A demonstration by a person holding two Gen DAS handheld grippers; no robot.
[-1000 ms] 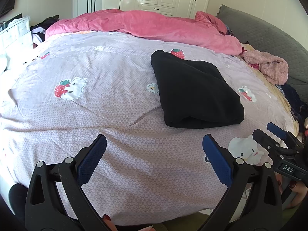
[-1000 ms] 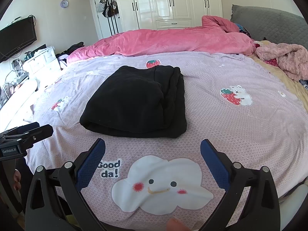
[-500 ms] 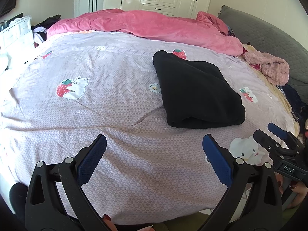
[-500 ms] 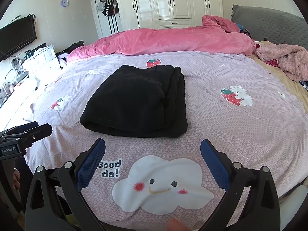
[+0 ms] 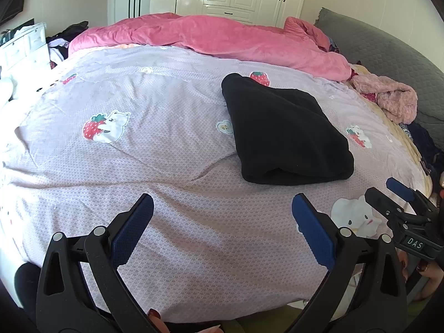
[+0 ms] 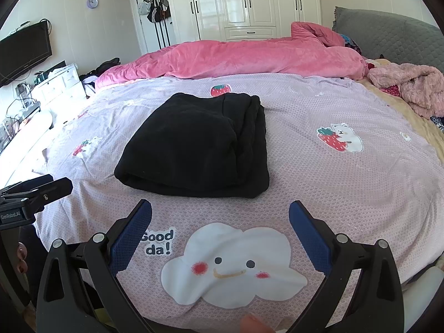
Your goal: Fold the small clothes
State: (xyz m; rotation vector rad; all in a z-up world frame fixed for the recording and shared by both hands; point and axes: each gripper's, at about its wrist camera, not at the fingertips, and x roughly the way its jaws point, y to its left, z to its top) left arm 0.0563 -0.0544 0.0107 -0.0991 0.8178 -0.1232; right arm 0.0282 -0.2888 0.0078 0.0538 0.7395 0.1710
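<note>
We look across a wide bed (image 5: 172, 222) covered by a lilac sheet (image 6: 347, 194) printed with strawberries, bears and a smiling white cloud (image 6: 236, 266) beside the words "Good da!". Along the far side of the bed lies a rumpled pink duvet (image 5: 222, 38), and behind it stands a white wardrobe (image 6: 249, 2). A grey padded headboard (image 5: 388, 50) runs along the right, with a fluffy pink garment (image 6: 410, 86) heaped near it.

On the sheet, toward the middle of the bed, we see the black garment (image 6: 199, 144), folded into a thick, roughly rectangular bundle that lies flat with its layered edges showing on the right side in the right wrist view. No finger touches it.

Our left gripper (image 5: 222, 222) hovers over the near edge of the bed with its blue-padded fingers (image 5: 133, 227) spread wide and nothing between them. From this view the black garment (image 5: 283, 136) sits ahead and to the right, its near folded edge just beyond the right-hand fingertip.

Our right gripper (image 6: 220, 224) is likewise spread wide and empty, its fingers (image 6: 308, 236) framing the cloud print. Here the garment lies straight ahead, its near edge just past the fingertips and slightly left of centre.

Each gripper appears at the edge of the other's view: the right one (image 5: 402, 211) at the right margin, the left one (image 6: 36, 194) at the left margin.
</note>
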